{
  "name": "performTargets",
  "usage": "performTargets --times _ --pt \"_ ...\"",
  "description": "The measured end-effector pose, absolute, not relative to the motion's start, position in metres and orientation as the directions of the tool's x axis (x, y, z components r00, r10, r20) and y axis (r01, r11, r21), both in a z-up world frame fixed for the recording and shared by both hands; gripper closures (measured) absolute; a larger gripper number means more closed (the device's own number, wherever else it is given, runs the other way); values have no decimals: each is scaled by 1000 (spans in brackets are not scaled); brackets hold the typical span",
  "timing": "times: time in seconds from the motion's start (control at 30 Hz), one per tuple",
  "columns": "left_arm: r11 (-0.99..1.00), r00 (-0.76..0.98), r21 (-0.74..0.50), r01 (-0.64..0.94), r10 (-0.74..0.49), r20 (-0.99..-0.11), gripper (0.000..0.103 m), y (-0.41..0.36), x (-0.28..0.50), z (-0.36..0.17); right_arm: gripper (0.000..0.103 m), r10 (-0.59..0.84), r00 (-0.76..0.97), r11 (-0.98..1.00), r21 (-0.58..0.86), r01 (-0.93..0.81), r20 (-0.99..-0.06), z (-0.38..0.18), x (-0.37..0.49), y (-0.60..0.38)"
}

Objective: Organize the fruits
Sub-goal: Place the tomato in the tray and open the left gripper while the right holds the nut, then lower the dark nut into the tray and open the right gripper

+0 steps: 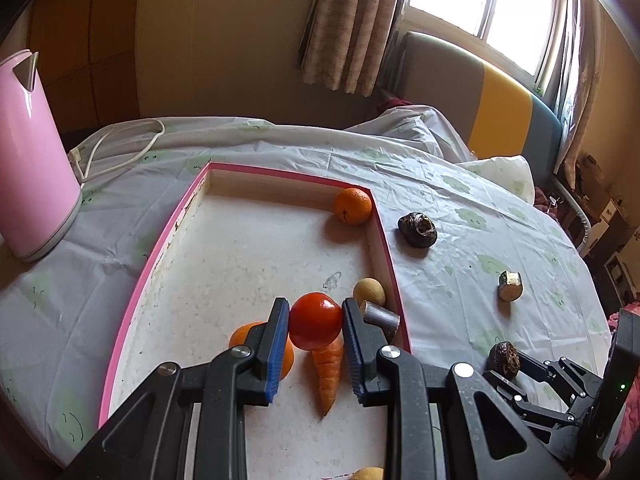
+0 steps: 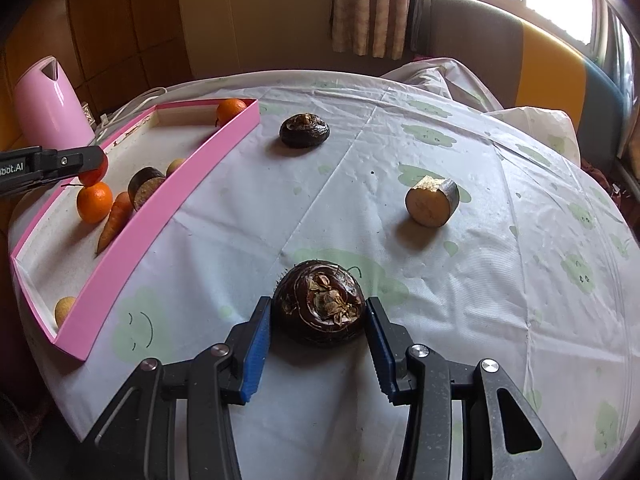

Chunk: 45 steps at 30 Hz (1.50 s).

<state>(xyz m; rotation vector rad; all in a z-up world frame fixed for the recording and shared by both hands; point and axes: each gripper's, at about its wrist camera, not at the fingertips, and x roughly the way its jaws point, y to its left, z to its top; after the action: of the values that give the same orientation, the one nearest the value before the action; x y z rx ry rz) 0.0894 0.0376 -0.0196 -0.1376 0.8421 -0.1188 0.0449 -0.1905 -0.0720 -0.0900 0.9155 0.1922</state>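
Observation:
My left gripper [image 1: 315, 322] is shut on a red tomato [image 1: 315, 321] and holds it over the pink tray [image 1: 158, 248]. In the tray lie a carrot [image 1: 329, 376], an orange [image 1: 260, 344] behind my left finger, a second orange [image 1: 353, 206] in the far corner, a small yellow fruit [image 1: 369, 291] and a dark cut piece [image 1: 380, 317]. My right gripper [image 2: 318, 322] has its jaws around a dark water chestnut [image 2: 319, 305] that rests on the tablecloth, pads at its sides. Another chestnut [image 2: 305, 131] and a cut sugarcane piece [image 2: 431, 200] lie farther off.
A pink kettle [image 1: 32, 160] with a white cord [image 1: 120, 144] stands left of the tray. The round table carries a white cloth with green prints [image 2: 460, 280]. A bench and window are behind. Another small yellow fruit [image 2: 64, 309] sits at the tray's near end.

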Motion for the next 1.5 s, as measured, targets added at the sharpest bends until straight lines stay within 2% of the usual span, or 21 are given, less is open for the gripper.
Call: performTargets --times 0.57,0.7,1.23,1.5 --pt "995 655 -95 34 -94 -750 73 38 134 -21 57 136 602 979 13 -204 -787 -72 44 -192" --pt "993 644 -109 33 -105 -758 67 38 130 -25 57 135 603 979 11 -205 -787 -72 44 -192" --pt "995 686 -95 22 -84 -723 66 49 83 -16 57 119 596 981 2 -192 -794 -70 46 -189" --pt "995 702 -101 16 -83 -707 66 58 60 -11 58 171 561 978 71 -195 -810 -62 58 -176"
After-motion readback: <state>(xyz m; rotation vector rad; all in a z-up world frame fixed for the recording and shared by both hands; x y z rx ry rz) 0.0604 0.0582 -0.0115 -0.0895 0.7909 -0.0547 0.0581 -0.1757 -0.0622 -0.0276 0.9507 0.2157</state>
